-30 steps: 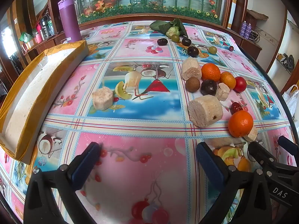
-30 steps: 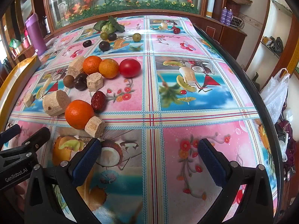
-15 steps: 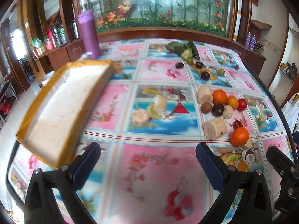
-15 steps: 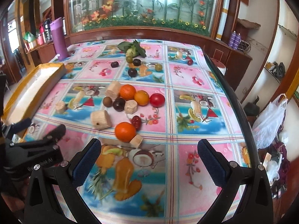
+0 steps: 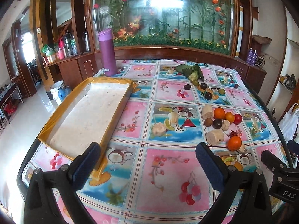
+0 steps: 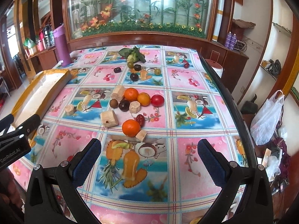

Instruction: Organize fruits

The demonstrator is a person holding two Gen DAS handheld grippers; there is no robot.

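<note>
A cluster of fruit lies mid-table: a near orange [image 6: 131, 127], two oranges [image 6: 131, 94] behind it, a red tomato [image 6: 157, 100], dark plums [image 6: 124, 105] and a red date [image 6: 140, 119], mixed with tan cork-like blocks [image 6: 109, 118]. The same cluster shows at the right in the left wrist view [image 5: 234, 143]. A long yellow-rimmed tray [image 5: 84, 112], empty, lies at the left. My left gripper [image 5: 147, 165] is open and empty above the near table. My right gripper [image 6: 149, 158] is open and empty, short of the near orange.
More plums and green fruit [image 6: 134, 77] lie farther back by a leafy bundle [image 6: 133, 54]. A purple flask [image 5: 107, 52] stands at the far left corner. The table's right edge [image 6: 233, 108] drops to a floor with a plastic bag [image 6: 267, 119].
Both grippers have pulled back and risen from the table, so more of the table and room shows. Both stay open; no fruit has moved.
</note>
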